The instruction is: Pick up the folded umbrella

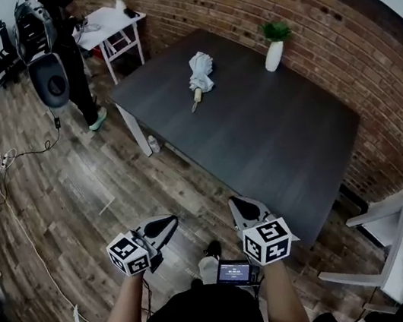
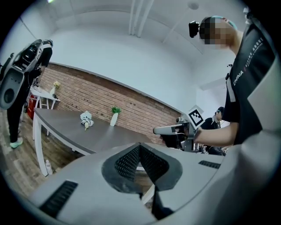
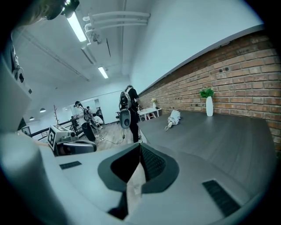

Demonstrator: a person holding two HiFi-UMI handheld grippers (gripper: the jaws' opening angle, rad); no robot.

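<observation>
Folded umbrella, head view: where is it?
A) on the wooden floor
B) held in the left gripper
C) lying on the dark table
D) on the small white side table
C: the folded umbrella lies on the dark table, toward the end where the white vase stands, while the left gripper and right gripper are both off the table's near end, close to the person's body.
</observation>
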